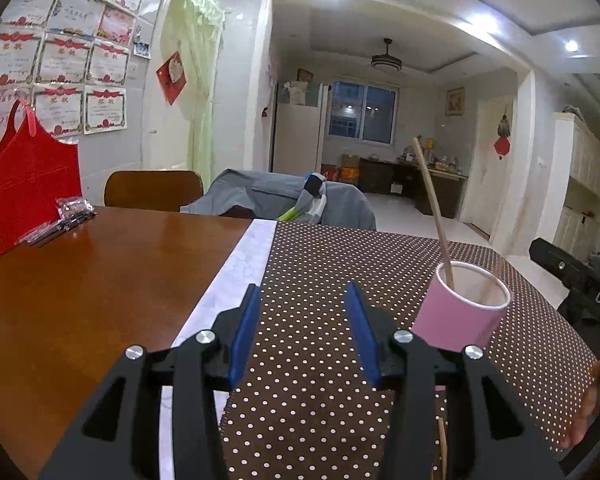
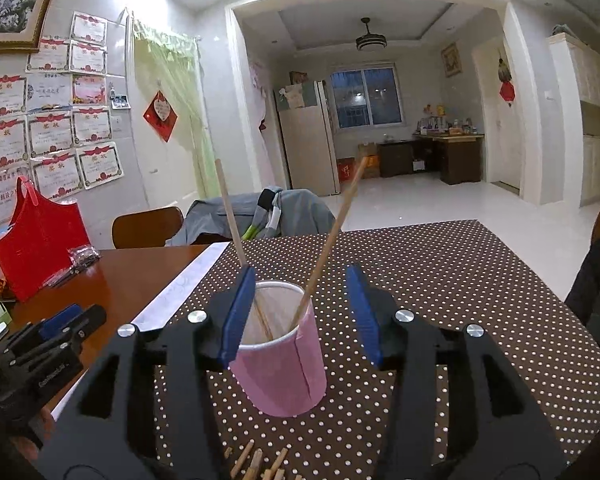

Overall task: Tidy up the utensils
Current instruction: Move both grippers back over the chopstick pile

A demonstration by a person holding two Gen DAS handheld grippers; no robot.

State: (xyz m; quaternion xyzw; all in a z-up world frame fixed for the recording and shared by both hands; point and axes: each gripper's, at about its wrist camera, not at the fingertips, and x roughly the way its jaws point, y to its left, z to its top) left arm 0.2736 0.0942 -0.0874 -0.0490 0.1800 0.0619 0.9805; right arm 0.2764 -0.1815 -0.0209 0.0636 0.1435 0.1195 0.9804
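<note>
Two chopsticks [image 2: 327,240] | one pink cup [image 2: 278,364] | several loose chopsticks [image 2: 256,462]

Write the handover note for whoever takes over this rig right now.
Left tongs: open, empty, left of the pink cup.
Right tongs: open, straddling the cup without gripping it.
Done: two chopsticks stand in the cup on the dotted cloth.
Left: more wooden sticks lie on the cloth just in front of the cup; pick them up and drop them in.
</note>
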